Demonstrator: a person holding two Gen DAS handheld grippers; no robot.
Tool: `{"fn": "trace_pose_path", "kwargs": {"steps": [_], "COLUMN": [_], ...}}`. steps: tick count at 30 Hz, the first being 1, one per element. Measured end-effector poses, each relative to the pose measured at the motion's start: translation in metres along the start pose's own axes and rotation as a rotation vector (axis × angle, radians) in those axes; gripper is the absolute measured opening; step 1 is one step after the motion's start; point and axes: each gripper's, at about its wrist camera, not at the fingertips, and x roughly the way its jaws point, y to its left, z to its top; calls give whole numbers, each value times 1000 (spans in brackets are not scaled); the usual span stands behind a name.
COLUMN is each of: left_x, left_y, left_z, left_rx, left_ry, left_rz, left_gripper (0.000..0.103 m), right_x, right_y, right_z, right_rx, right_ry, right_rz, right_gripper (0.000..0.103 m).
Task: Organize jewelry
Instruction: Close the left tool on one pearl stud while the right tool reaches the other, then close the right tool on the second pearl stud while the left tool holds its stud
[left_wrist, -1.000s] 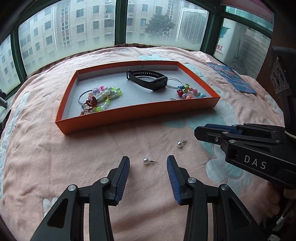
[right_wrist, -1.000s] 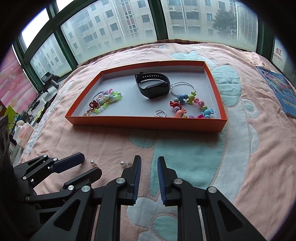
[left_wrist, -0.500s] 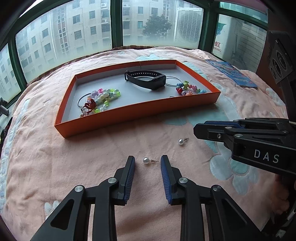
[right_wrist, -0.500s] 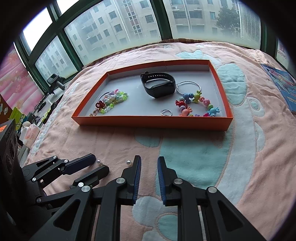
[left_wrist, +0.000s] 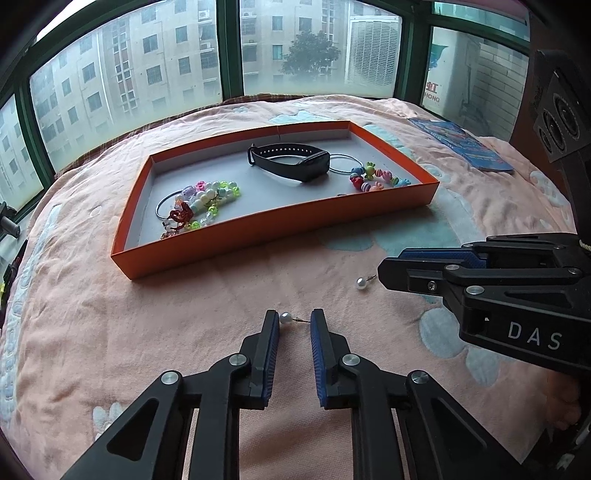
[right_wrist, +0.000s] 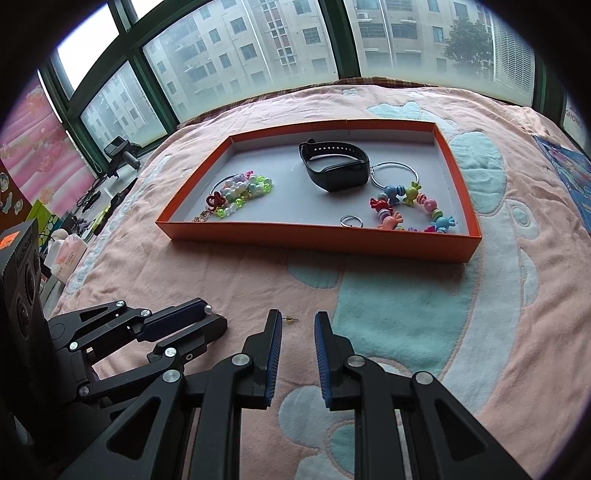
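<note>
On the pink blanket lie two pearl stud earrings. One stud (left_wrist: 285, 317) spans the gap at the tips of my left gripper (left_wrist: 294, 320); its jaws are closing, with the pearl against the left pad and the pin touching the right pad. The other stud (left_wrist: 362, 283) lies just off the tip of my right gripper (left_wrist: 388, 264), which is shut; only that stud's pin (right_wrist: 290, 318) shows beside the right gripper (right_wrist: 298, 320). Beyond stands an orange tray (left_wrist: 258, 236) holding a black wristband (left_wrist: 291, 166), a bead bracelet (left_wrist: 207, 195), a candy-charm ring (left_wrist: 373, 179) and a small ring (right_wrist: 351, 221).
A blue booklet (left_wrist: 465, 147) lies on the bed at the far right. Green-framed windows run along the far edge of the bed. Boxes and small clutter (right_wrist: 70, 251) sit beside the bed on the left of the right wrist view.
My left jaws have narrowed from wide apart to touching the ends of the pearl stud. The right gripper has kept still and shut.
</note>
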Motion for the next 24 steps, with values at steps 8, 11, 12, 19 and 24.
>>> {"fn": "trace_pose_path", "kwargs": {"steps": [8,11,12,19,24], "left_x": [-14,-20,-22,-29,-31], "left_y": [12,20,23,36,39], "left_z": [4,7,8,12,12], "left_rx": [-41,-64,-70,-94,-100], "left_ry": [-29,-43,-47,-68,-76], "left_rz": [2,8,10,12,15], "left_gripper": [18,18,18,18,18], "right_x": [2,7,9,16,16], "right_y": [5,9,10,13,14], "right_z": [0,-1,-1,1,3], "right_rx": [-17,-35,-39,-54,-78], "right_ry": [10,25,32,39,36], "right_rz": [36,25,19,-12,-51], "right_gripper": [21,22,22,23,23]}}
